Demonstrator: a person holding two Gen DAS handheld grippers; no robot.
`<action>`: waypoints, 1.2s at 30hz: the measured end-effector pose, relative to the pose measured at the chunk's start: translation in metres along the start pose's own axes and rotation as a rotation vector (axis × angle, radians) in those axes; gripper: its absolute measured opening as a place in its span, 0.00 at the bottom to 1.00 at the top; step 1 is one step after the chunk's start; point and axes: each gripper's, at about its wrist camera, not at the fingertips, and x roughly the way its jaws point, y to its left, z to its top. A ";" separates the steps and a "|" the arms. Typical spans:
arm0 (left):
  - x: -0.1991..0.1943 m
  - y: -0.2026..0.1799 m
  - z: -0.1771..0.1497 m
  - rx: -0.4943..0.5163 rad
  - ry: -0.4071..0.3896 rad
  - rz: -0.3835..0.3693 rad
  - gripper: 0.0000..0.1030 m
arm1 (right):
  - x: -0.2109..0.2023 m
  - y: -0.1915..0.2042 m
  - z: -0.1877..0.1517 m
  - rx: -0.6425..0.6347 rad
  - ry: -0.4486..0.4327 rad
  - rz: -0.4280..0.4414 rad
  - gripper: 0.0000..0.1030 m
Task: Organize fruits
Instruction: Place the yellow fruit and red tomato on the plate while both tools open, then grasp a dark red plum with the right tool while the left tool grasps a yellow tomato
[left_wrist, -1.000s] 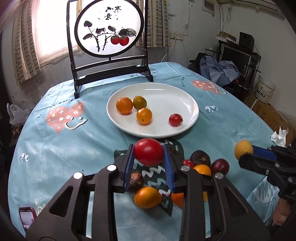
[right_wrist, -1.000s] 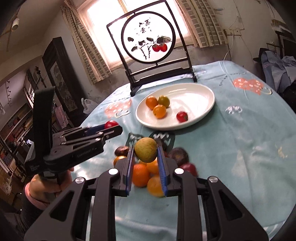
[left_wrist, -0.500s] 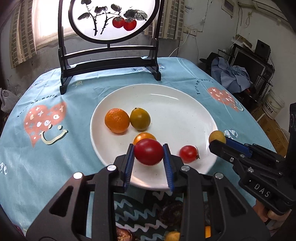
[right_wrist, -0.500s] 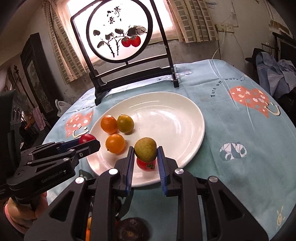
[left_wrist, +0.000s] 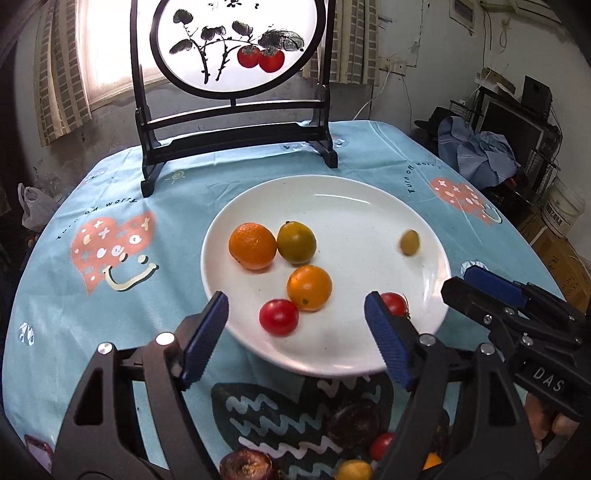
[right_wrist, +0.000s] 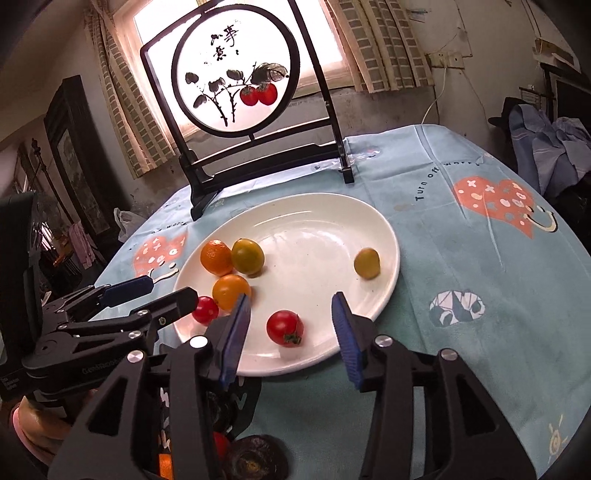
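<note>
Both grippers wide, holding nothing: left gripper (left_wrist: 297, 334), right gripper (right_wrist: 291, 332). Six fruits sit on white plate (left_wrist: 369, 206) ahead of fingers. Leftover pile, dark fruit (left_wrist: 245, 463), lies below and behind left fingertips, nearer left hand; likely next pick.

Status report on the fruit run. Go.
Left hand-held gripper open, empty. Right hand-held gripper open, empty. Six fruits on white plate. More fruit off-plate, near side. Nothing blocking.
</note>
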 end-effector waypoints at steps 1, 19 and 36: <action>-0.006 0.000 -0.004 -0.001 -0.004 0.000 0.84 | -0.006 -0.002 -0.005 0.011 -0.005 0.009 0.47; -0.088 0.040 -0.143 -0.007 0.044 -0.033 0.95 | -0.062 -0.024 -0.093 0.165 0.143 0.280 0.52; -0.080 0.047 -0.153 -0.060 0.119 -0.071 0.96 | -0.046 -0.004 -0.101 0.060 0.265 0.106 0.48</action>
